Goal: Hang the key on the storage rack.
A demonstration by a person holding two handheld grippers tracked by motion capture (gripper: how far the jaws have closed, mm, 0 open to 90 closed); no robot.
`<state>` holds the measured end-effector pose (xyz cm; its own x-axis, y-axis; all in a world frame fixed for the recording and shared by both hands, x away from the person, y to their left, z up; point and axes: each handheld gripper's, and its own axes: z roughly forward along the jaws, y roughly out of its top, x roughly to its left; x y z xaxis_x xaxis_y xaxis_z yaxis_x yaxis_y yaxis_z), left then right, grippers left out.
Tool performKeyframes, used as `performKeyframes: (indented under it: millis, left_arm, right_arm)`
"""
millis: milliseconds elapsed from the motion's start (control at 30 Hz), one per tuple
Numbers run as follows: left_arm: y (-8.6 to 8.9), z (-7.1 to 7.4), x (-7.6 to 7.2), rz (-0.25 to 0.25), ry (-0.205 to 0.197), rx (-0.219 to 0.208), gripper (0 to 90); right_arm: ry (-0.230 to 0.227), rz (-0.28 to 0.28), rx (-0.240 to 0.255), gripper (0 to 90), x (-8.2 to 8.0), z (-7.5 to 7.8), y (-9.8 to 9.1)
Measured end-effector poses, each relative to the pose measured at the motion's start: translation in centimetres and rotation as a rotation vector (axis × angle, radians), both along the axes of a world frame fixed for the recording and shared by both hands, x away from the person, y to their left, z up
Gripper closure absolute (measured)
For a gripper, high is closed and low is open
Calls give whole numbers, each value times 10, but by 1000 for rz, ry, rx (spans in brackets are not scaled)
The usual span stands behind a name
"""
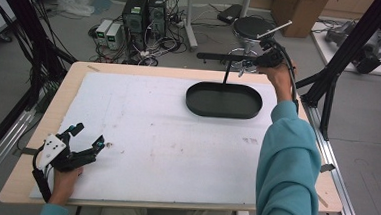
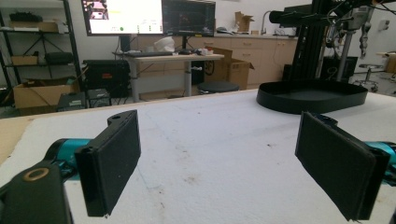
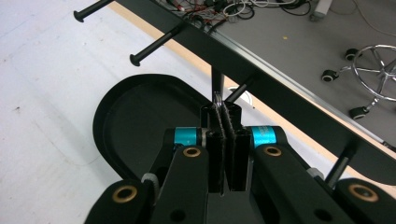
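Observation:
A black oval tray [image 1: 223,114] lies at the far right of the white foam sheet [image 1: 151,135]. Behind it rises a black rack [image 1: 216,56], a post with a level bar carrying pegs [image 3: 154,46]. My right gripper [image 1: 251,62] is up at that bar, above the tray [image 3: 140,116]. Its jaws are shut on a thin silvery metal ring [image 3: 217,99], right by a peg. The ring's glint [image 1: 243,65] hangs just below the bar. My left gripper [image 1: 90,135] rests at the near left of the sheet, open, with nothing between its pads [image 2: 112,158]. It faces the tray [image 2: 299,105].
A stool [image 1: 253,27], computer boxes [image 1: 144,12] and cables sit on the floor beyond the far edge. Black frame struts [image 1: 330,81] stand off the right side. The person's teal sleeve [image 1: 285,163] crosses the near right of the table.

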<state>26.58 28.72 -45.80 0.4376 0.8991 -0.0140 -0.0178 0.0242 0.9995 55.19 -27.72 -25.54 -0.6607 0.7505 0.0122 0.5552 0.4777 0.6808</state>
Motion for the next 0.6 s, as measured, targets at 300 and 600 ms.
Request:
performKeyframes:
  millis: [300,600]
  left_arm:
    - [0,0,0,0,2,-5,146]
    - [0,0,1,0,13,-6,146]
  right_arm:
    - [-9,-12,-7,882,2,-2,2]
    - [-61,-36,1,800,0,2,2]
